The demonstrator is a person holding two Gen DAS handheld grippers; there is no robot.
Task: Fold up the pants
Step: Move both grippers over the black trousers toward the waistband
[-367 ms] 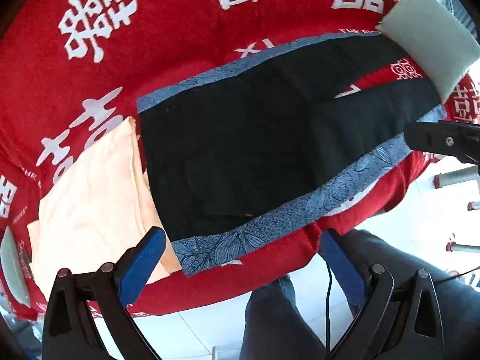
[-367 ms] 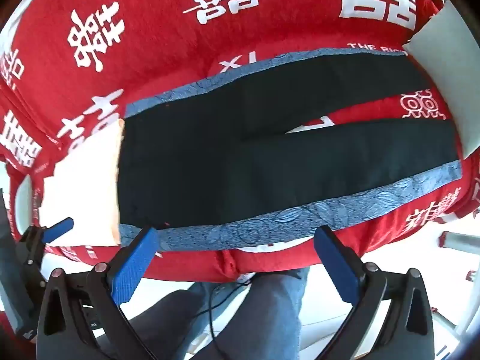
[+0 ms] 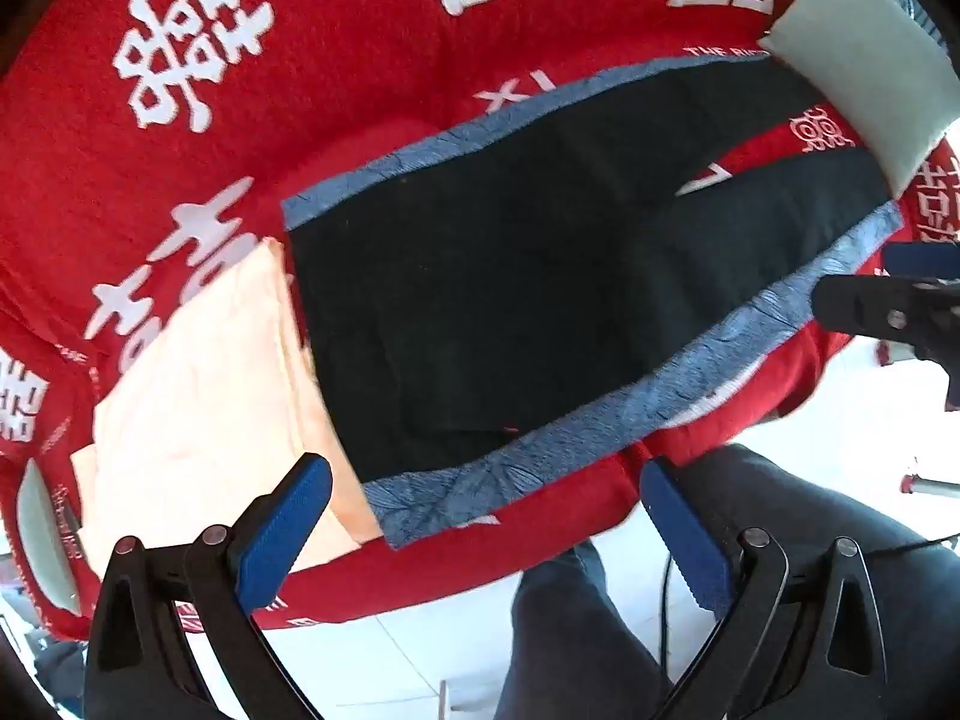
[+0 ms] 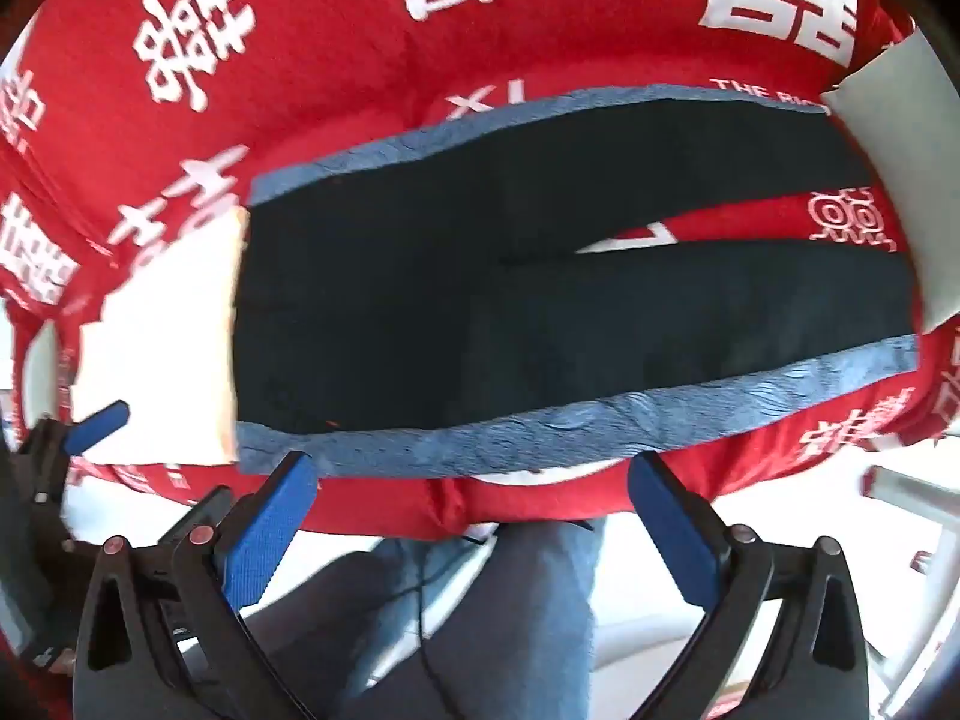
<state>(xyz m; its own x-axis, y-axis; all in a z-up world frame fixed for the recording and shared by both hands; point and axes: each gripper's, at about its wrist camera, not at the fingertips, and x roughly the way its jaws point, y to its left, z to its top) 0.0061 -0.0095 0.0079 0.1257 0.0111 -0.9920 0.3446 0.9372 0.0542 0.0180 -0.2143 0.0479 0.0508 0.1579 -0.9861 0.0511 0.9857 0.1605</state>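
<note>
Black pants (image 3: 510,300) with blue patterned side stripes lie spread flat on a red cover, waist at the left, legs running right; they also show in the right wrist view (image 4: 480,312). My left gripper (image 3: 486,516) is open and empty, above the near edge by the waist corner. My right gripper (image 4: 471,510) is open and empty, above the near blue stripe (image 4: 540,432). The right gripper's fingers (image 3: 870,306) show at the right edge of the left wrist view, near the leg hem.
A folded peach cloth (image 3: 198,390) lies left of the waist. A pale green pillow (image 3: 858,90) sits at the far right by the leg ends. The red cover (image 3: 300,90) has white characters. A person's legs (image 3: 570,630) and white floor lie below the edge.
Both grippers have moved slightly closer to the pants' near edge. The pants have not moved.
</note>
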